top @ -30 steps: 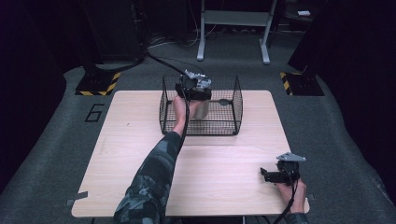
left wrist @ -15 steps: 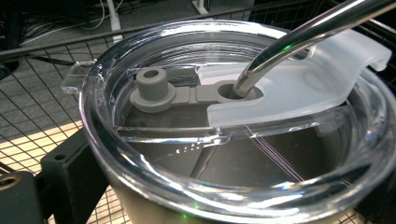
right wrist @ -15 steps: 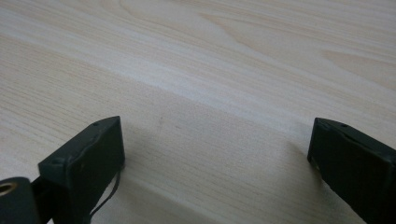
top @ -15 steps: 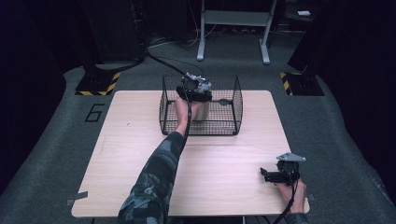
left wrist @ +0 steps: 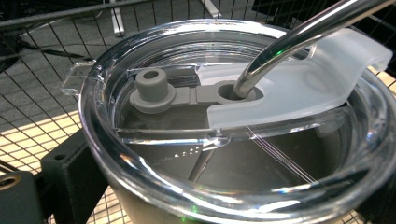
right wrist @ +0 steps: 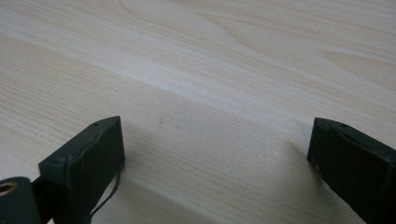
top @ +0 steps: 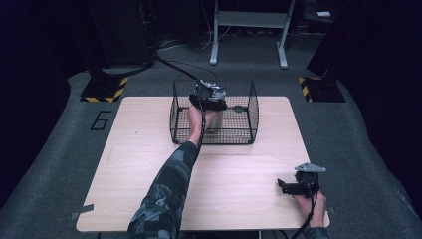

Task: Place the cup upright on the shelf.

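Observation:
A steel tumbler (top: pixel 215 123) stands inside the black wire basket (top: pixel 251 107) at the back middle of the table. Its clear lid (left wrist: pixel 154 154) carries a grey stopper (left wrist: pixel 152 88) and a bent metal straw (left wrist: pixel 289 42). My left gripper (top: pixel 208 95) reaches into the basket from above and is shut on the tumbler just under the lid; one black finger (left wrist: pixel 70 175) presses its side. My right gripper (top: pixel 282 187) rests near the front right corner of the table, and its jaws stand wide open over bare wood (right wrist: pixel 215 140).
The light wooden table (top: pixel 149 149) has open room to the left of and in front of the basket. A camouflage sleeve (top: pixel 164 194) stretches from the front edge to the basket. Dark floor, stand legs and cables lie beyond the table.

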`<control>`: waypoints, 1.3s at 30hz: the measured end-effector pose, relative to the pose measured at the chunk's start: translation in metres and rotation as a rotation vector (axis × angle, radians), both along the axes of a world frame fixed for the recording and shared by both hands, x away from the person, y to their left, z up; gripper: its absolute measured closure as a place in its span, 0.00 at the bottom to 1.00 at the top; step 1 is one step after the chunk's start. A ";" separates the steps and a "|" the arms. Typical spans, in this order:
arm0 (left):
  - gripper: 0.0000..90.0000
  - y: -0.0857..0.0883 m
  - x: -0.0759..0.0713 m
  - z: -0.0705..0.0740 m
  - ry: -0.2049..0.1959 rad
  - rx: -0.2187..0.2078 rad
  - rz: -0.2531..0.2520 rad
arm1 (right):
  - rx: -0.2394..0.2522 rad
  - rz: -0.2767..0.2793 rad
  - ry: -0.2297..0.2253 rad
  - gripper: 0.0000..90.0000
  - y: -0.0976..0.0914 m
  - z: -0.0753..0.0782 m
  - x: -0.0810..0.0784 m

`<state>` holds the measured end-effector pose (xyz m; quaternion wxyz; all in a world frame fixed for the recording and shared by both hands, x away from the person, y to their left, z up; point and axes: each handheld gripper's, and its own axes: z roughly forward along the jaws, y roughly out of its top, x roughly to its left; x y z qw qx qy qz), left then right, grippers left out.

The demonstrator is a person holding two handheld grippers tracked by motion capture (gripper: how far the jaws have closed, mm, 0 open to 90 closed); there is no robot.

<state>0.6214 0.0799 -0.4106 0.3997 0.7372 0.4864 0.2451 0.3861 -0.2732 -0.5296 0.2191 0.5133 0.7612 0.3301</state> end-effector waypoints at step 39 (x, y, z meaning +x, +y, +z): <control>0.00 0.013 -0.026 0.005 0.035 0.051 -0.074 | -0.007 0.009 -0.001 0.04 -0.001 0.000 0.000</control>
